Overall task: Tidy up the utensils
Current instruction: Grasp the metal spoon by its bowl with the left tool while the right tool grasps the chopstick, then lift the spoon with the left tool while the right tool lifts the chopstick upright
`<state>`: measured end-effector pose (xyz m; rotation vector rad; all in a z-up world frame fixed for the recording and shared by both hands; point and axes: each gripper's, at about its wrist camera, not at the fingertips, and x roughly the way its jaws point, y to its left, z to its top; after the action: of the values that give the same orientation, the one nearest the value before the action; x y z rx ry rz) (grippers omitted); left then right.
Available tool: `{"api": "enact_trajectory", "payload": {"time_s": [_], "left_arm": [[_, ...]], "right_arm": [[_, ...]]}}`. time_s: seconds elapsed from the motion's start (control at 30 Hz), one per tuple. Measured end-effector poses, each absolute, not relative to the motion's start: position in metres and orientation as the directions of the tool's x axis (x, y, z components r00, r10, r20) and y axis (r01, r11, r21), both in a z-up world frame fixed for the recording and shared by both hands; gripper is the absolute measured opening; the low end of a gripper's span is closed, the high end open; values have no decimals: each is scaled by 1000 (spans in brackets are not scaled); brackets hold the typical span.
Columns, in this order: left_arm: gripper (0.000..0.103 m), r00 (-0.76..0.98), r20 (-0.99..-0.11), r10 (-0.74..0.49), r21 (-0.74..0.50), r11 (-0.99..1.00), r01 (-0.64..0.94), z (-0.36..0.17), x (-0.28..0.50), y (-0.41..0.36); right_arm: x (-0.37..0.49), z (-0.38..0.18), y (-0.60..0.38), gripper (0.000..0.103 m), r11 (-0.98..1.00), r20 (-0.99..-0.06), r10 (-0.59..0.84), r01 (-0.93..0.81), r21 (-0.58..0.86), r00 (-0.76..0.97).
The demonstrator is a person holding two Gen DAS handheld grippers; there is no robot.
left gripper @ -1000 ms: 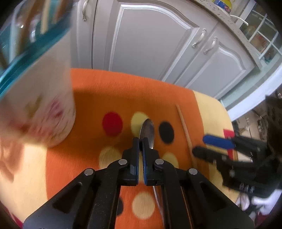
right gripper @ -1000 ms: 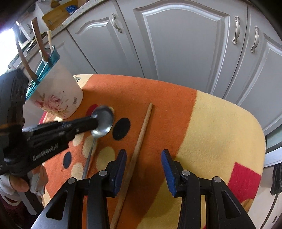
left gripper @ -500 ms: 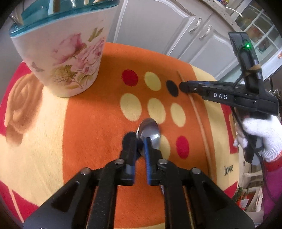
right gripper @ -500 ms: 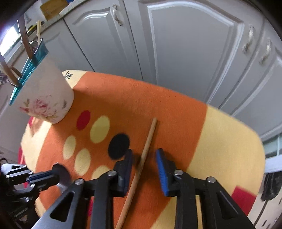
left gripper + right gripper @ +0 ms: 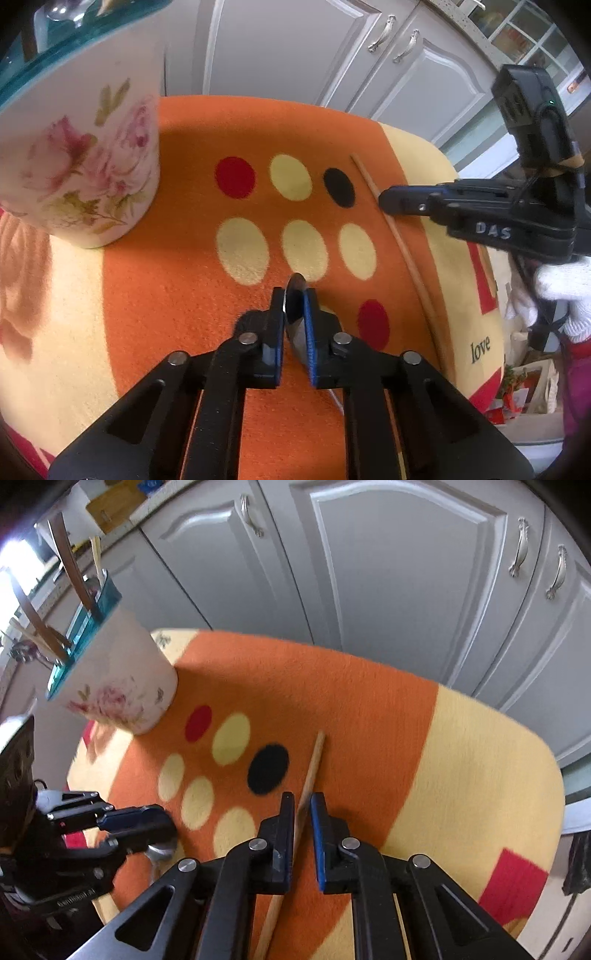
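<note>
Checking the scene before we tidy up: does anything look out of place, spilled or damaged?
Nothing spilled or damaged. Two utensils are outside the floral holder: a metal spoon, clamped by the left gripper, and a wooden chopstick lying on the orange mat, with the right gripper closed around it.

Black two-finger grippers: two, left gripper [image 5: 294, 300] and right gripper [image 5: 302, 806]
Metal spoons on cloth: one [image 5: 294, 295]
Thin wooden sticks on cloth: one [image 5: 312, 766]
White floral holders with teal rim: one [image 5: 118, 679]
Handles standing in holder: at least four, exact count unclear
Grey cabinet door handles: three [image 5: 520, 554]
White-gloved hands: one [image 5: 561, 284]
</note>
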<state>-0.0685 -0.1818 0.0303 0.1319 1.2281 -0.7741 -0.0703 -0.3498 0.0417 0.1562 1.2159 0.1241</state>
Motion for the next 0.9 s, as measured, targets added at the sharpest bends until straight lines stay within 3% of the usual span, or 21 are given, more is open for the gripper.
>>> {"api": "enact_trajectory", "payload": {"time_s": [0.2,0.3,0.73,0.9], "left_arm": [[3,124,-881,-456,-308,753,582,34,-71,-184],[3,138,-873,-468,-315,756,573,43,-74,-176],[2,272,-796,-540,-295,739,605,122,-91,-137],[2,246,-817,-521,-306,754,581,112,-91,-130]], "right_arm": [[-62,37,-336,15,991,-935,136,-36,131,328],[-68,41,-333,8,991,-929,135,-37,130,344],[-155,150,-327,6,962,-781,265,-96,257,565],[-172,157,-312,6,971,-795,236,-112,209,559]]}}
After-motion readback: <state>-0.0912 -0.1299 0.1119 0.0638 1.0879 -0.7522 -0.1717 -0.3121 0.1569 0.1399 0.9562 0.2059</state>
